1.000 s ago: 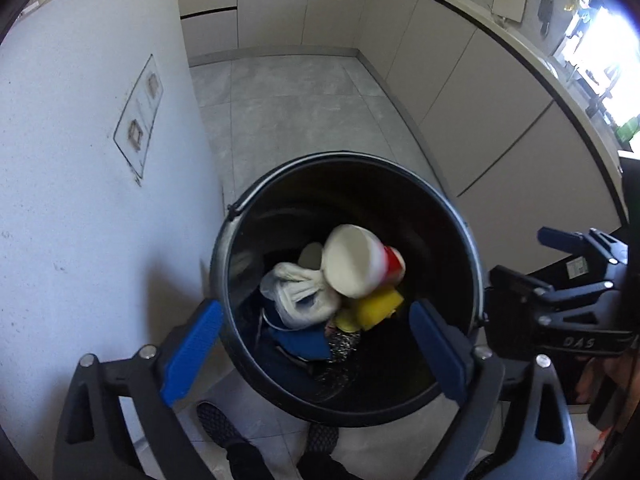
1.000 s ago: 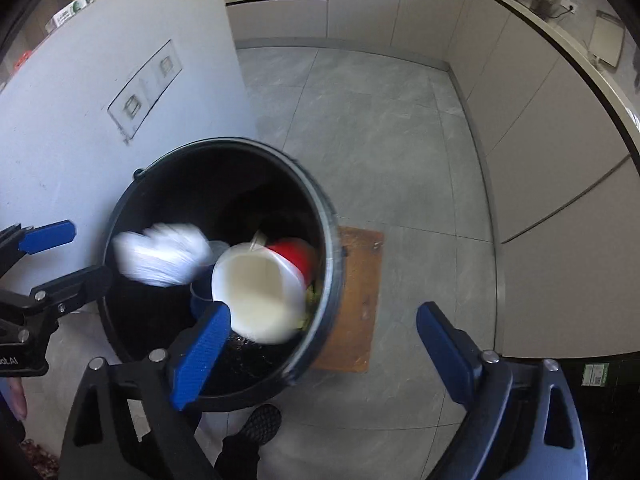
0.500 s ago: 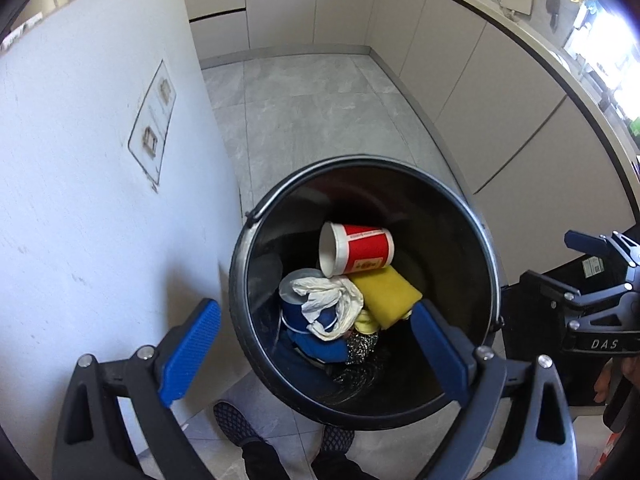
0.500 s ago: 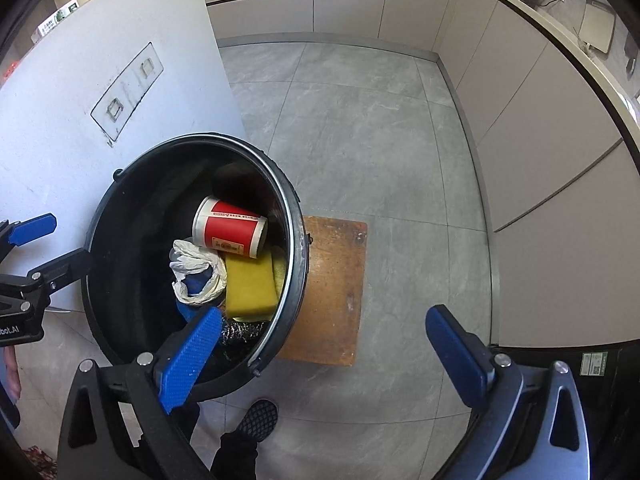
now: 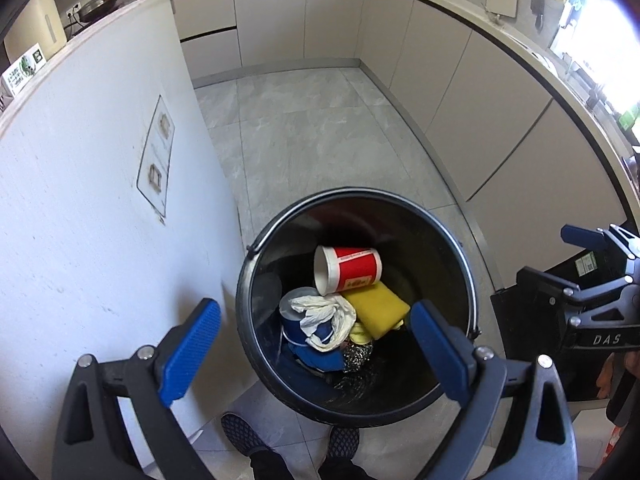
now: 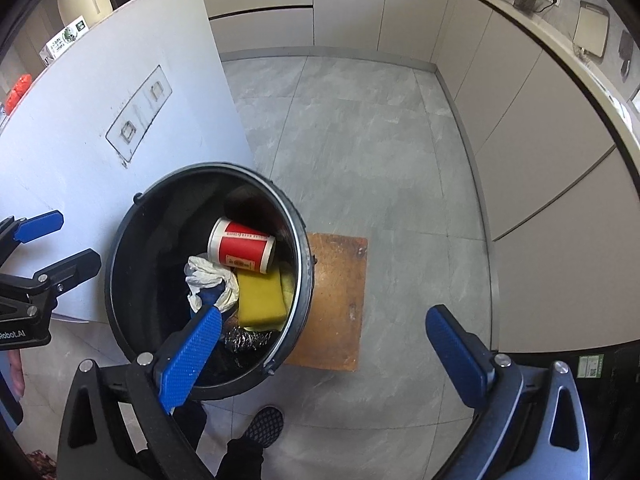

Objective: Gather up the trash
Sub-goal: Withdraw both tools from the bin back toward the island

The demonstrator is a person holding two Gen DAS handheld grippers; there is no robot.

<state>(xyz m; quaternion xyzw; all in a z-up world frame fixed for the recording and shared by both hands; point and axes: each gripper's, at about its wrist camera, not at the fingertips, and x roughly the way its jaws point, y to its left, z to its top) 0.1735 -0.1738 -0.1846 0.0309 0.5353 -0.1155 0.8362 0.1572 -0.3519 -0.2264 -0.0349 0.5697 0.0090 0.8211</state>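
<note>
I hold both claws over the black bin [image 5: 466,268], pointed steeply down at it, because that is where the trash goes and I want to see that it has landed. My left claw [image 5: 316,354] has its blue pads spread wide with nothing between them; the bin's mouth sits just beyond and between its tips, so the whole load lies framed ahead of it. My right claw [image 6: 324,354] is likewise wide apart and empty; from it the bin is ahead and off to the left, its near rim just past my left pad, while the right pad hangs over bare floor [image 6: 360,128]. Inside the bin the red cup [image 5: 348,270] lies on its side at the top of the heap, mouth toward the wall [image 5: 100,200], resting against the yellow sponge [image 5: 378,308], which is tilted below it. Nearer my claws a crumpled white bag [image 5: 326,316] drapes over a blue can [image 5: 294,326], and a steel scourer [image 5: 358,354] sits lowest, closest to me. The things lie loose and tumbled, as dropped trash does, not stacked. The bin stands close against the wall, with a brown mat [image 6: 340,300] beside it on the floor, ahead of my right claw between its pads. I judge this load done: both claws are free, so they can go for whatever trash is left elsewhere.
</note>
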